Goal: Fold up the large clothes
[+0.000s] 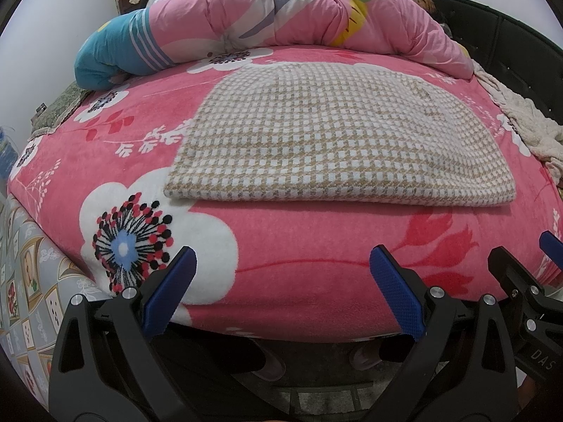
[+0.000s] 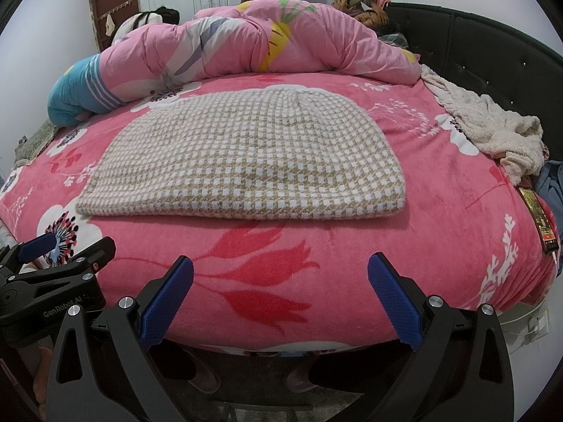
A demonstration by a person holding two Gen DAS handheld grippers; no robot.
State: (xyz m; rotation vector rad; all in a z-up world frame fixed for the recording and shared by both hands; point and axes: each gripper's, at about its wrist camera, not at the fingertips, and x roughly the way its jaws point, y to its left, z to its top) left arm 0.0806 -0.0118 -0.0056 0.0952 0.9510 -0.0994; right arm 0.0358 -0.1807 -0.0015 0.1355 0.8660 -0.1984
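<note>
A beige and white checked garment (image 1: 330, 133) lies folded flat on the pink floral bed cover (image 1: 299, 281); it also shows in the right wrist view (image 2: 246, 161). My left gripper (image 1: 283, 260) is open and empty, held at the bed's near edge, short of the garment. My right gripper (image 2: 281, 267) is open and empty, also at the near edge, and shows at the right of the left wrist view (image 1: 524, 249). The left gripper shows at the left of the right wrist view (image 2: 67, 246).
A bunched pink and blue quilt (image 1: 274, 21) lies across the far side of the bed. A cream fleece blanket (image 2: 492, 126) lies at the right by the dark headboard (image 2: 492, 52). A remote-like object (image 2: 538, 218) lies on the right edge. Patterned floor (image 1: 24, 281) is at left.
</note>
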